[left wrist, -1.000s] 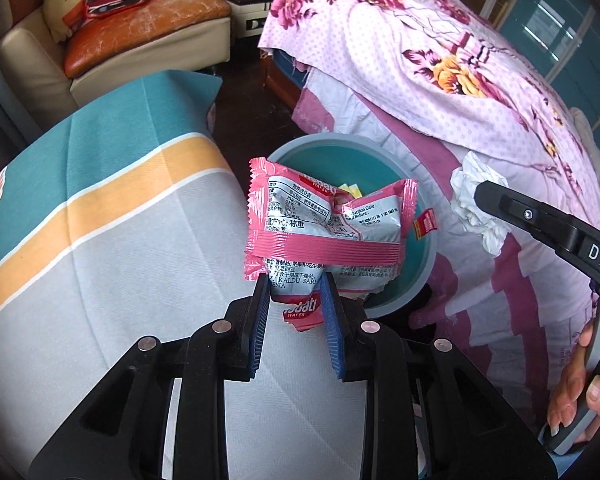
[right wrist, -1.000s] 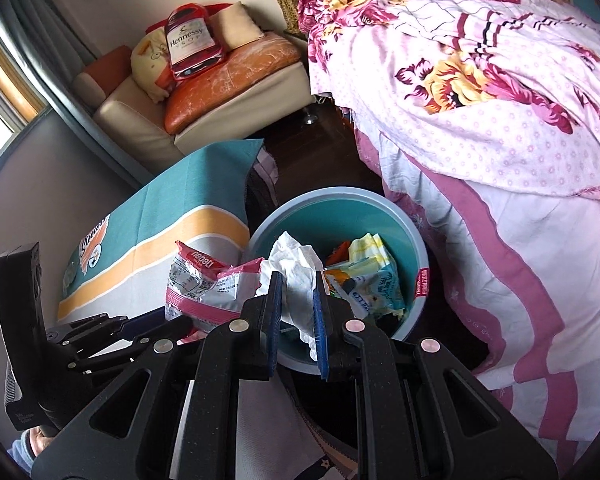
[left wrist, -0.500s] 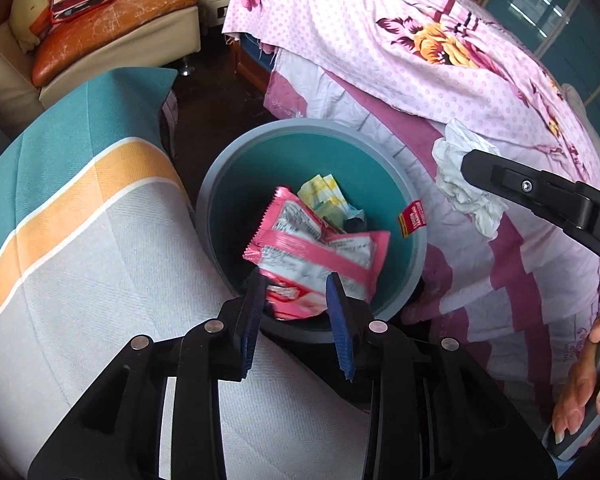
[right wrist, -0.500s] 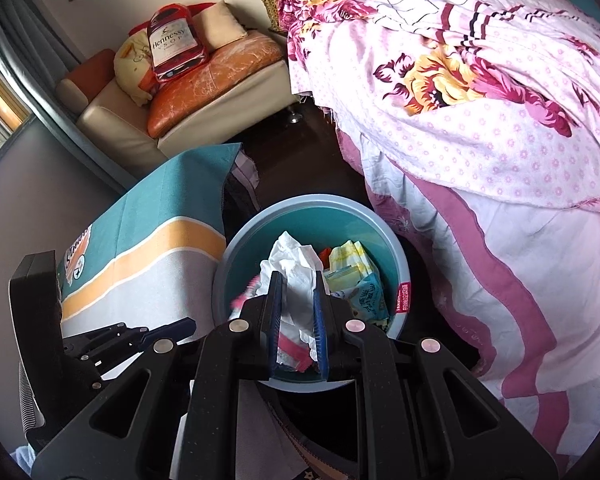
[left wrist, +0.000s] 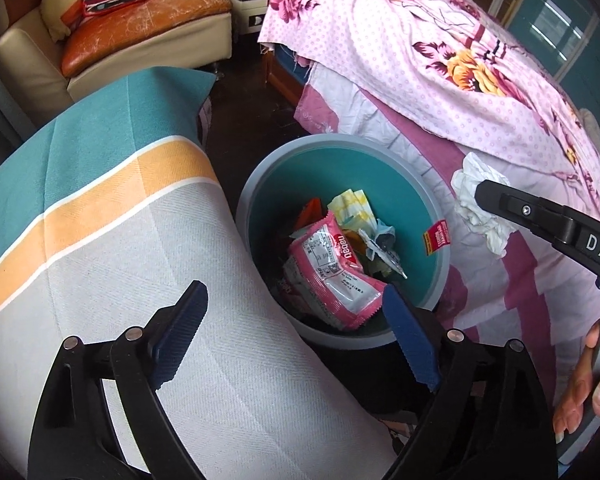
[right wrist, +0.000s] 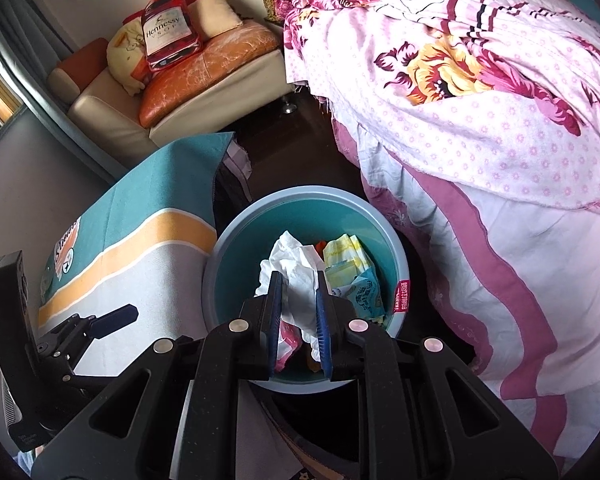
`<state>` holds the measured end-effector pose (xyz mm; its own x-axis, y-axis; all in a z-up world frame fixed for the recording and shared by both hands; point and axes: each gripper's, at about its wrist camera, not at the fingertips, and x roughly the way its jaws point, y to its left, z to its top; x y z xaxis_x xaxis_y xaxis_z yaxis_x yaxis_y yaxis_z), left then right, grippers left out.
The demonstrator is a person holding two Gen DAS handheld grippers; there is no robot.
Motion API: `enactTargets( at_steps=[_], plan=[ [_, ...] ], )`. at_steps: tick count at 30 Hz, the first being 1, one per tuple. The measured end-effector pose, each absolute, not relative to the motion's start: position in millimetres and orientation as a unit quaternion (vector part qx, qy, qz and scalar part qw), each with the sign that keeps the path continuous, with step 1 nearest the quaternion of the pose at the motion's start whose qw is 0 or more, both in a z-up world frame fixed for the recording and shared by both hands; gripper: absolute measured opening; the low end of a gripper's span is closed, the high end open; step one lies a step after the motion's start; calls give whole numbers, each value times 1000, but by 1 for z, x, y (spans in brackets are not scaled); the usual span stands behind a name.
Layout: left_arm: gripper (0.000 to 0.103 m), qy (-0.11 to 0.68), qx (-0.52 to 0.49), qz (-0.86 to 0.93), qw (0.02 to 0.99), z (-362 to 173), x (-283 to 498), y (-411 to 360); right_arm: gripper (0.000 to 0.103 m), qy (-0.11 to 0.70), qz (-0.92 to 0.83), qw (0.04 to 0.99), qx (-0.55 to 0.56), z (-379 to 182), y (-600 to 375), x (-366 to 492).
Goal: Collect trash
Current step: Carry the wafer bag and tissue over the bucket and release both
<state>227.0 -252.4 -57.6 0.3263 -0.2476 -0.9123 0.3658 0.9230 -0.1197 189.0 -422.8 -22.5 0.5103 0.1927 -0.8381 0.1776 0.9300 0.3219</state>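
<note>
A round teal bin (left wrist: 436,288) stands on the floor between the table and the bed; it also shows in the right wrist view (right wrist: 236,256). A pink snack wrapper (left wrist: 332,268) lies inside it on top of other wrappers. My left gripper (left wrist: 296,316) is open and empty above the bin's near rim. My right gripper (right wrist: 298,300) is shut on a crumpled white tissue (right wrist: 296,264) and holds it over the bin. The tissue also shows in the left wrist view (left wrist: 476,208), to the right of the bin.
A table with a teal, orange and grey cloth (left wrist: 100,240) is left of the bin. A bed with pink floral covers (left wrist: 460,80) is on the right. A sofa with cushions (left wrist: 140,32) stands at the back across dark floor.
My left gripper opened and let go of the pink wrapper, which fell into the bin. My right gripper moved closer over the bin, still shut on the tissue.
</note>
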Motion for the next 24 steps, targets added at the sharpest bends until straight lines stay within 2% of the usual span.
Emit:
enactTargets(
  at_steps=[12,16,21,24],
  plan=[
    [91,542,34,-167,823,-54,231,-225,17,510,-6,843,170,-30,-412,201],
    [91,542,30,-167,823,-54,234,-220,25,517,-11,840,164,-34,-408,204],
    [91,543,19,-165,823,-55,237,-214,27,522,-12,838,157,-36,-403,208],
    [91,544,17,-164,823,-56,238,-211,41,524,-15,838,153,-36,-401,209]
  ],
)
